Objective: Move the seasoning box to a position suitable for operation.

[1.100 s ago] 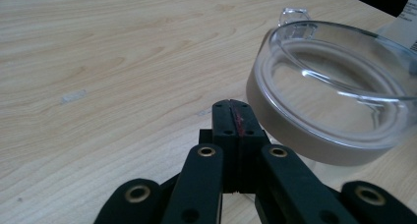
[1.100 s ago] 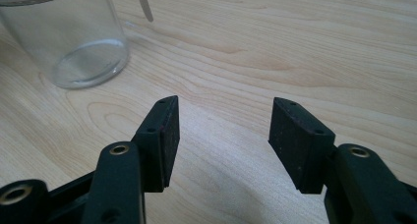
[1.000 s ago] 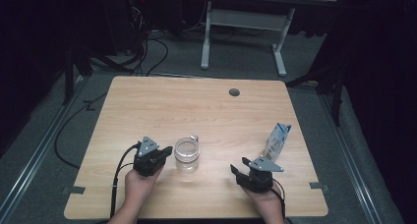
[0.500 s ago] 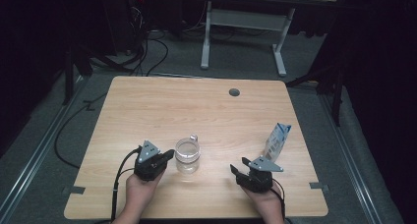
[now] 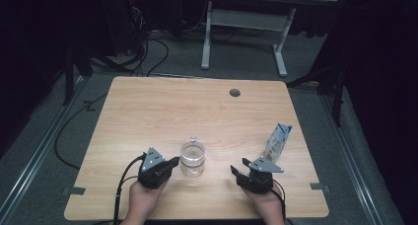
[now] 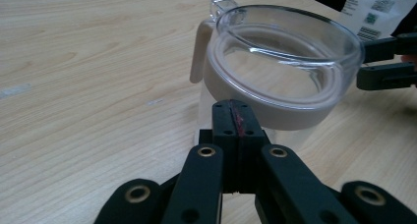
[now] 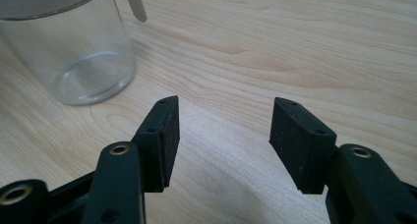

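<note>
A clear glass jar (image 5: 192, 158) with a wide pale rim and a small handle stands upright near the table's front middle. My left gripper (image 5: 173, 162) is shut with nothing between its jaws, tips right beside the jar's left wall; in the left gripper view the closed tips (image 6: 236, 117) sit just below the jar rim (image 6: 282, 62). My right gripper (image 5: 237, 171) rests open to the right of the jar, apart from it; its view shows bare wood between the pads (image 7: 223, 135) and the jar (image 7: 74, 52) off to the upper left.
A white and blue carton (image 5: 278, 141) stands upright near the right edge, behind my right gripper. A round cable hole (image 5: 234, 93) lies at the back of the wooden table (image 5: 162, 111). Cables and a desk frame are on the floor beyond.
My left gripper has slid right, closing the gap to the jar. The right gripper, jar and carton have stayed put.
</note>
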{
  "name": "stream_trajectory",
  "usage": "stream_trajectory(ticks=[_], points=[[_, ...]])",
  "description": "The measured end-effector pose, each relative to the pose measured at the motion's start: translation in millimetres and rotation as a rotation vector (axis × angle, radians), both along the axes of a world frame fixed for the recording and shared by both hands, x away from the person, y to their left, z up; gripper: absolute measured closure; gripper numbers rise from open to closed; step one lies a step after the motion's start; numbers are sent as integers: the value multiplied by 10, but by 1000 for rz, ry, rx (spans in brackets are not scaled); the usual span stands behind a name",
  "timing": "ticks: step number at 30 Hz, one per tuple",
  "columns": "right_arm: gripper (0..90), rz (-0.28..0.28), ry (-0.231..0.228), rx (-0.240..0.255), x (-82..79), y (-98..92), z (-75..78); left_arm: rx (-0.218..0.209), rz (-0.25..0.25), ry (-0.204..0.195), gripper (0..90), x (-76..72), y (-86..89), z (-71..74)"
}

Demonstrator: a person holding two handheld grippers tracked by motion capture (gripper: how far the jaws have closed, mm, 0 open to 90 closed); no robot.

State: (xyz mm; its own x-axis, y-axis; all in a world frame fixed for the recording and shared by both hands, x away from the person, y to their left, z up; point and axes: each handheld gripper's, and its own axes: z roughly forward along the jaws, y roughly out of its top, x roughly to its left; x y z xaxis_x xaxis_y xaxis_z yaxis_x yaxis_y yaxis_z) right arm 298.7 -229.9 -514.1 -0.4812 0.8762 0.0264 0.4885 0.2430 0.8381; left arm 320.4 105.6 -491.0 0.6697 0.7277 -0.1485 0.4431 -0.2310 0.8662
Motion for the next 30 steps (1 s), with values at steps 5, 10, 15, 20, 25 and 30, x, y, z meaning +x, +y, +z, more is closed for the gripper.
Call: stream_trajectory(ticks=[5,10,15,20,25,30], points=[[451,5,-3,-3,3,3,-5,-7,-25,4,900,-43,-61,2],[451,3,4,0,4,2,-10,-14,-54,11,900,-79,-131,3],[451,3,4,0,3,4,-11,-16,-77,10,900,-102,-215,6],[451,4,3,1,4,1,-10,-14,-101,8,900,-109,-308,21],[451,4,3,2,4,-3,-8,-10,-126,6,900,-111,-412,27],[451,2,3,5,2,-6,-6,-5,-145,3,900,-112,-508,31]])
